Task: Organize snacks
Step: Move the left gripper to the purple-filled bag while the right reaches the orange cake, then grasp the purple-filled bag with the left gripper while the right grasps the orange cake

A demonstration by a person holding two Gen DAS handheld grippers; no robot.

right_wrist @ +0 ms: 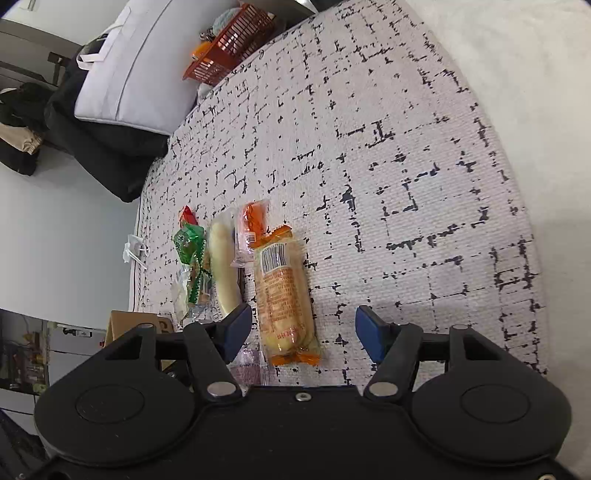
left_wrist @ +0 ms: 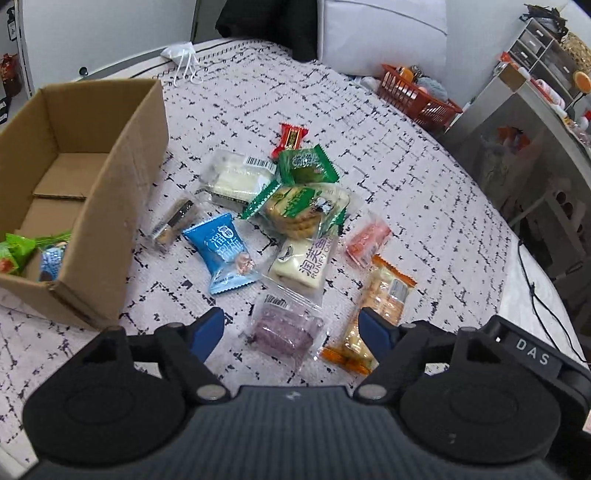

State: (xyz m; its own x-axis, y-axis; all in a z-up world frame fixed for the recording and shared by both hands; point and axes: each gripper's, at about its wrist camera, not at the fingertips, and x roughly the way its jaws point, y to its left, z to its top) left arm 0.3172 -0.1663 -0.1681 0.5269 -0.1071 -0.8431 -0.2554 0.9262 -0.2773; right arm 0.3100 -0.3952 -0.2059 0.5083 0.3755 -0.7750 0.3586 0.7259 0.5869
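Several wrapped snacks lie in a loose pile on a patterned rug (left_wrist: 406, 192). An open cardboard box (left_wrist: 122, 177) stands at the left with a few snacks (left_wrist: 22, 251) inside. My left gripper (left_wrist: 291, 332) is open and empty, its jaws on either side of a purple cake packet (left_wrist: 286, 328). An orange biscuit pack (left_wrist: 384, 295) lies beside the right finger. A blue candy packet (left_wrist: 225, 254) lies just ahead. My right gripper (right_wrist: 303, 328) is open and empty, low over the rug, with the orange biscuit pack (right_wrist: 284, 291) between its jaws near the left finger.
A red plastic basket (left_wrist: 417, 94) sits at the rug's far edge, also in the right wrist view (right_wrist: 232, 48). A white cushion (left_wrist: 380, 33) and dark bag lie behind. Grey drawers (left_wrist: 539, 48) and a cable (left_wrist: 543, 295) are at the right.
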